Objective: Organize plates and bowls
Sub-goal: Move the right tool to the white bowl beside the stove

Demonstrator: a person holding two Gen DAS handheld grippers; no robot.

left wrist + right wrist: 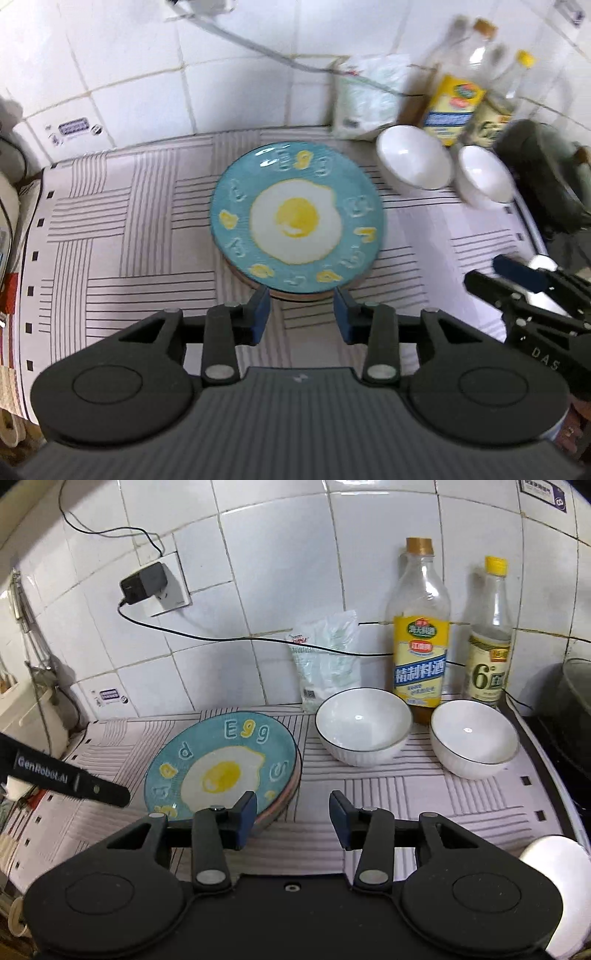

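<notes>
Left gripper (301, 314): held wide, nothing gripped.
Right gripper (292, 818): held wide, nothing gripped.
Right view only: wall charger (142, 582) is seen.
Left view only: blue plate (295, 218) is seen from above.

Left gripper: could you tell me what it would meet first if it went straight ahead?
Probably the egg plate: the open left gripper points at its near rim, though depth is hard to judge.

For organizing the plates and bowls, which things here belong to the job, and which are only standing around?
Belong to the job:
- blue egg plate, on top of a plate stack
- left white bowl
- right white bowl

Only standing around:
- cooking wine bottle
- vinegar bottle
- white plastic bag
- charger in the wall socket
- striped mat
</notes>
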